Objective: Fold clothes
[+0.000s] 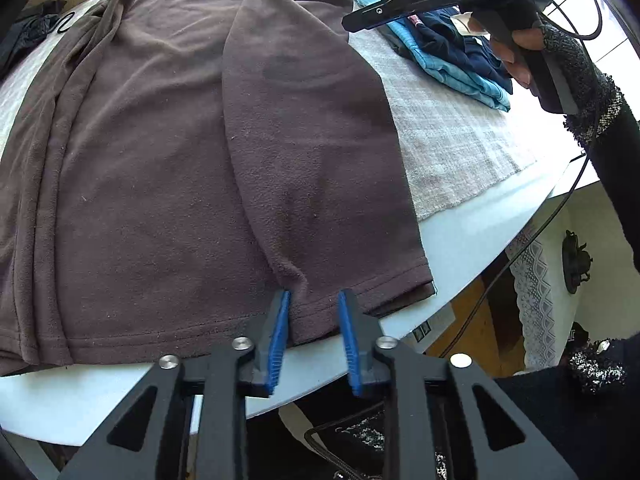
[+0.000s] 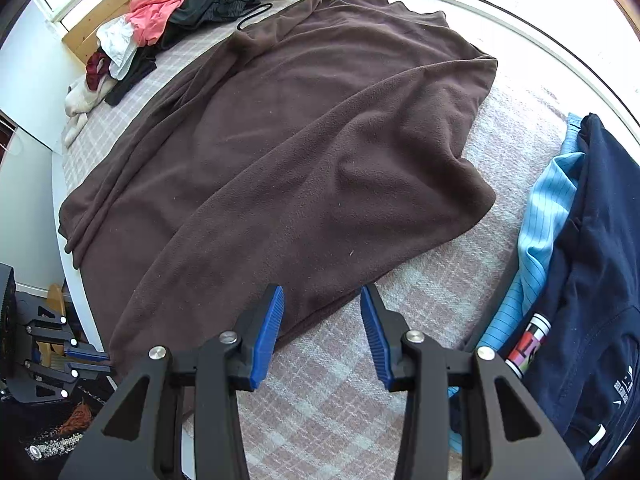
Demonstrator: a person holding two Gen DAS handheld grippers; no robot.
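Note:
A large brown fleece garment (image 1: 152,152) lies spread over the checked cloth (image 1: 452,140) on the table, with one side folded in as a long flap (image 1: 312,140). My left gripper (image 1: 314,300) is at the near hem of that flap, its blue pads on either side of the puckered fabric, shut on it. In the right wrist view the same brown garment (image 2: 300,152) fills the middle. My right gripper (image 2: 322,300) hangs open over its near edge and the checked cloth (image 2: 340,392), holding nothing. A hand holds the right gripper (image 1: 352,22) raised at the upper right of the left wrist view.
A stack of blue and navy clothes (image 2: 580,240) lies to the right, the same stack (image 1: 452,52) lying beyond the flap. A heap of loose clothes (image 2: 160,28) and a black cord (image 2: 252,16) sit at the far left. The table's white edge (image 1: 460,248) runs close by.

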